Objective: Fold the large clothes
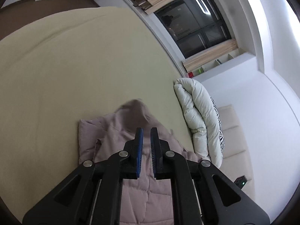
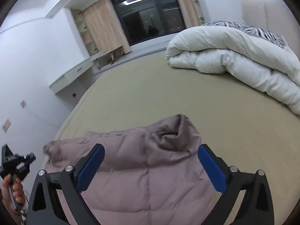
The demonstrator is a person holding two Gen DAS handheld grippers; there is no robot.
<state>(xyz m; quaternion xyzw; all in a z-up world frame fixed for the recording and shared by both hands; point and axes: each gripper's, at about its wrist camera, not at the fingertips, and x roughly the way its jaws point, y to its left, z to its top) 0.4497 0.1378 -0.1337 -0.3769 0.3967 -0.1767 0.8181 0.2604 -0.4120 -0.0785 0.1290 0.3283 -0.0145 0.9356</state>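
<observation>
We held our left gripper [image 1: 146,131] nearly closed, gripping nothing, and our right gripper [image 2: 151,156] wide open above the mauve jacket [image 2: 142,170]; a white duvet [image 2: 234,56] filled the upper right.

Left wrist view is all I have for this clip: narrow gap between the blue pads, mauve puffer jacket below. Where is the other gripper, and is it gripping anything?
Observer: The right gripper is wide open over the jacket, its pads apart and clamping nothing.
Operator: Can you see the left one from there?
Observer: Yes, the left gripper shows at the lower left edge, held in the person's hand, off the bed's side rather than over the jacket's middle.
Operator: Anything beyond the bed that my view misses?
Observer: A low white desk runs along the wall under the window, past the bed.
</observation>
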